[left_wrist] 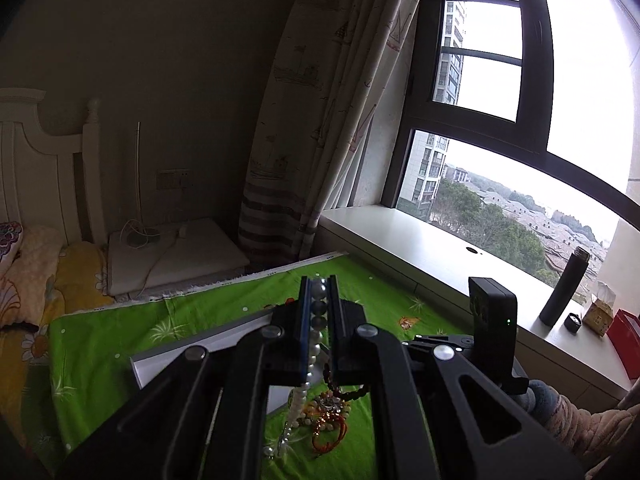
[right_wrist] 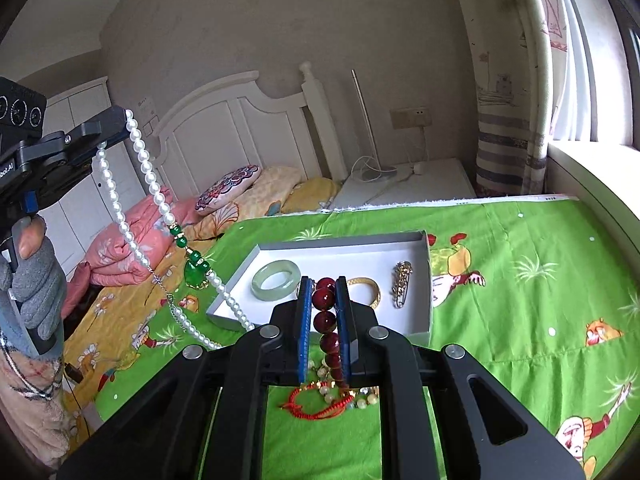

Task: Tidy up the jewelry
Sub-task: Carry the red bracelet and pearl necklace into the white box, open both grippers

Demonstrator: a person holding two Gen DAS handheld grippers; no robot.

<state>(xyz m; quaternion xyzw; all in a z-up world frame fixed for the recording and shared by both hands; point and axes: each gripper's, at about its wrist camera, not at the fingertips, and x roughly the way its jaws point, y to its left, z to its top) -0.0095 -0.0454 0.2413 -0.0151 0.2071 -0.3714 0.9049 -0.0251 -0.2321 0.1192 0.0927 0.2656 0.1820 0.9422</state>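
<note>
Above green bedspread (right_wrist: 520, 280), raised left gripper (right_wrist: 120, 124) clamping pearl necklace (right_wrist: 150, 178).

The only lettering I can make out is white print ending in "bot.AI" on the black side of the left gripper (right_wrist: 120, 120), back from its fingers near the hand. The start of that word is cut off at the edge.

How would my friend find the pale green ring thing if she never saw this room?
Look on the green cartoon bedsheet for the shallow white box. Three things lie inside it, and the pale green bangle is at the left end. It is the only thick, smooth, milky-green hoop; its neighbours, a bracelet and a brooch, are gold.
</note>
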